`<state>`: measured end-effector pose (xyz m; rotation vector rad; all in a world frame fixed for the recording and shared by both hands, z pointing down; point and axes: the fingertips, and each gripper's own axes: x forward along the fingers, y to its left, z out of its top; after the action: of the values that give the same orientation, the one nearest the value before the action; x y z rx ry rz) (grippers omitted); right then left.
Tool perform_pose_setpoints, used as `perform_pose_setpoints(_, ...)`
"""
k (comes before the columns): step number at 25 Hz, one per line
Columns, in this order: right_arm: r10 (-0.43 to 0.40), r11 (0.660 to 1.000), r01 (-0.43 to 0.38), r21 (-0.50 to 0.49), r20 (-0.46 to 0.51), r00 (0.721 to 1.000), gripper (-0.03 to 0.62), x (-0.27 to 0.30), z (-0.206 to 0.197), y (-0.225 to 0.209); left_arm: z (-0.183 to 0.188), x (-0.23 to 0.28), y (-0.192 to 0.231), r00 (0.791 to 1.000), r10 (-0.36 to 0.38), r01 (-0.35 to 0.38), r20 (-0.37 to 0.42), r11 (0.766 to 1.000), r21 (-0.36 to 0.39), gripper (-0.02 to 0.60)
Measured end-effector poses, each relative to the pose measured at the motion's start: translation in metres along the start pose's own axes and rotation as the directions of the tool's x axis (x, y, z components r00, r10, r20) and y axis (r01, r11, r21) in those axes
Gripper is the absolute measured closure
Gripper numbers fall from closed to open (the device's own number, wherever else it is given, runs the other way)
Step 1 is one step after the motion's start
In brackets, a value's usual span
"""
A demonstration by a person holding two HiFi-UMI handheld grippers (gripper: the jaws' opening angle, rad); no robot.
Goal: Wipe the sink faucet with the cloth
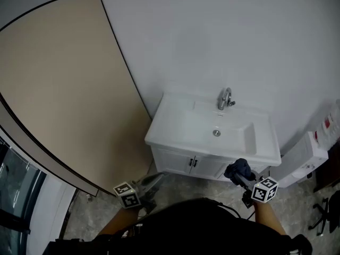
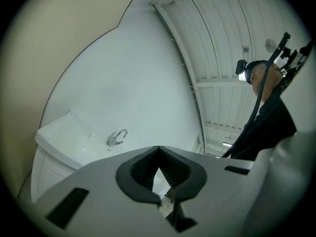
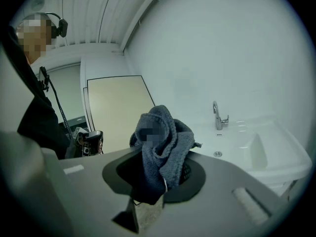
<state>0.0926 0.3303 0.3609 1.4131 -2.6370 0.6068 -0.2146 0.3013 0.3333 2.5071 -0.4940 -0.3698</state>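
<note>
The chrome faucet (image 1: 226,99) stands at the back of the white sink (image 1: 159,135), against the wall. My right gripper (image 1: 237,172) is shut on a dark blue-grey cloth (image 1: 239,168), held in front of the sink's right front corner, well short of the faucet. In the right gripper view the cloth (image 3: 163,142) bunches up out of the jaws, with the faucet (image 3: 217,115) far beyond. My left gripper (image 1: 158,177) is low, before the cabinet's left side, its jaws closed to a point with nothing in them. The left gripper view shows the faucet (image 2: 117,138) far off.
A white cabinet (image 1: 191,164) with two doors carries the sink. A large beige panel (image 1: 64,78) stands to the left. A white appliance (image 1: 308,158) sits on the floor at the right, with a chair base (image 1: 325,217) nearer me.
</note>
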Motion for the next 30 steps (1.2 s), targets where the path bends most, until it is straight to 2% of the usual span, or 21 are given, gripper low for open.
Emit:
perform_pose_setpoints(8,0.049,0.999,-0.049,0.003,-0.008,0.999,0.507,0.044,0.015,-0.048,0.008,0.031,0.039,0.998,0.062,-0.062,0.002,0.998,0.001,0.583)
perform_pose_setpoints(14,0.108,0.994,-0.108,0.003,-0.029,0.994,0.507,0.07,0.035,-0.135,0.02,0.112,0.063,0.992,0.119,-0.121,0.041,0.992,0.028,0.583)
perform_pose_setpoints(22,0.185,0.982,-0.185,-0.036,-0.009,0.983,0.507,0.077,0.095,-0.242,0.028,0.229,0.067,0.986,0.152,-0.156,0.071,0.986,0.065,0.583)
perform_pose_setpoints(30,0.219,0.976,-0.219,0.001,0.016,0.976,0.507,0.089,0.109,-0.308,0.012,0.295,0.079,0.982,0.188,-0.189,0.019,0.98,0.058,0.583)
